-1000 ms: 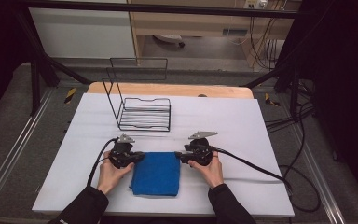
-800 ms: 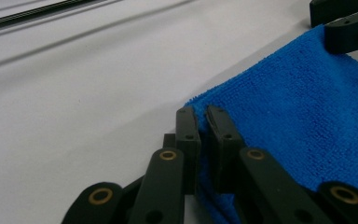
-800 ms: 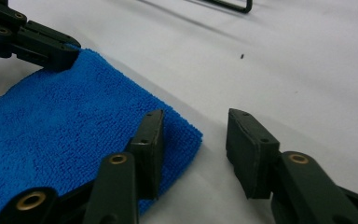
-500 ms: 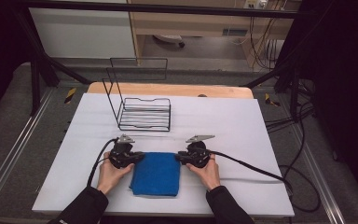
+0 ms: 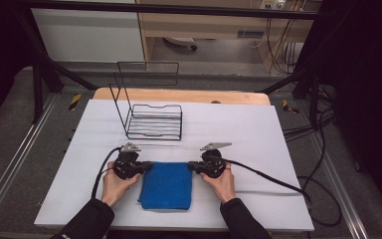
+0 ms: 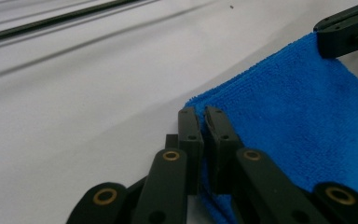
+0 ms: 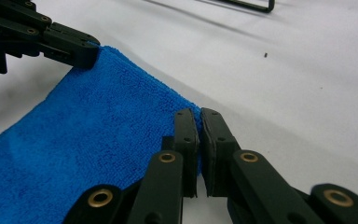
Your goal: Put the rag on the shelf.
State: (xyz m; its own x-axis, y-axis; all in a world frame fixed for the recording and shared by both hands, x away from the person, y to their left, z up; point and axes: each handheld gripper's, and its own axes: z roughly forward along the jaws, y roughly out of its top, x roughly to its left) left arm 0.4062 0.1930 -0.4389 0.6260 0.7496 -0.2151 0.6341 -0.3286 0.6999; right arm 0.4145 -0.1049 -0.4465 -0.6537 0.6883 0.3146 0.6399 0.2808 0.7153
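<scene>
Blue cloth (image 5: 166,185) flat on table (image 5: 258,134), near edge. Left gripper (image 5: 148,166) jaws pinched on its far left corner, right gripper (image 5: 191,166) jaws on far right corner — cloth spans btwn them. Wire rack (image 5: 154,121) well behind.

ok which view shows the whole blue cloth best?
The high view: the blue cloth lies whole, folded flat between the left gripper and the right gripper. The left and right gripper views show close-ups of its far corners pinched in the jaws.
</scene>
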